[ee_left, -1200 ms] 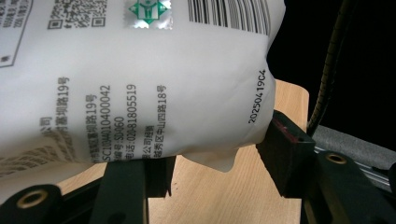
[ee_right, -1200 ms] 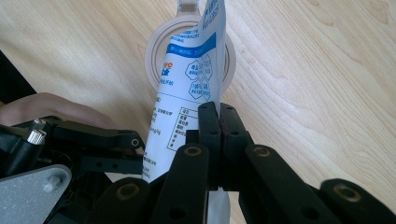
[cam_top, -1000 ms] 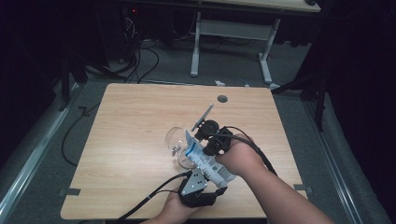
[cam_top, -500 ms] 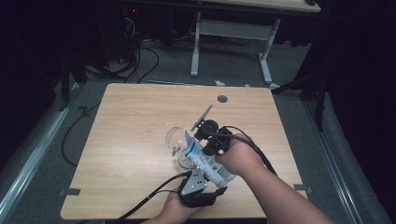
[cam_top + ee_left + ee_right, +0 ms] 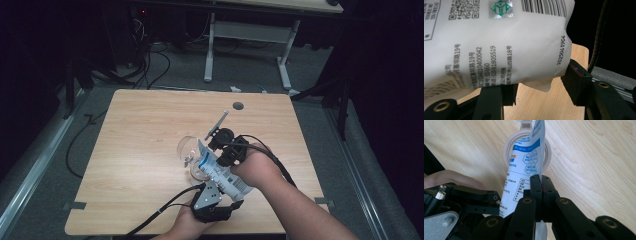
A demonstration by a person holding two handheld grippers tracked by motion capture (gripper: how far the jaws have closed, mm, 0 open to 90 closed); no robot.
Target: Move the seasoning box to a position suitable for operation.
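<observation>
Two grippers hold a printed white pouch point(image 5: 222, 172) over a glass jar point(image 5: 192, 152) at the near middle of the wooden table point(image 5: 140, 130).

At left, the left gripper point(image 5: 216, 200) has its jaws set apart around the pouch's fat lower end; whether the pads actually press it is hard to say. Farther right, the right gripper point(image 5: 541, 186) pinches the pouch's thin edge, jaws clamped tight, the pouch tilting toward the jar's mouth.

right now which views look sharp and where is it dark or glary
High view: table evenly lit, surroundings dark, pouch small and soft. Left gripper view: pouch print sharp, its white face bright, background black. Right gripper view: wood grain and pouch sharp, near fingers slightly soft.
</observation>
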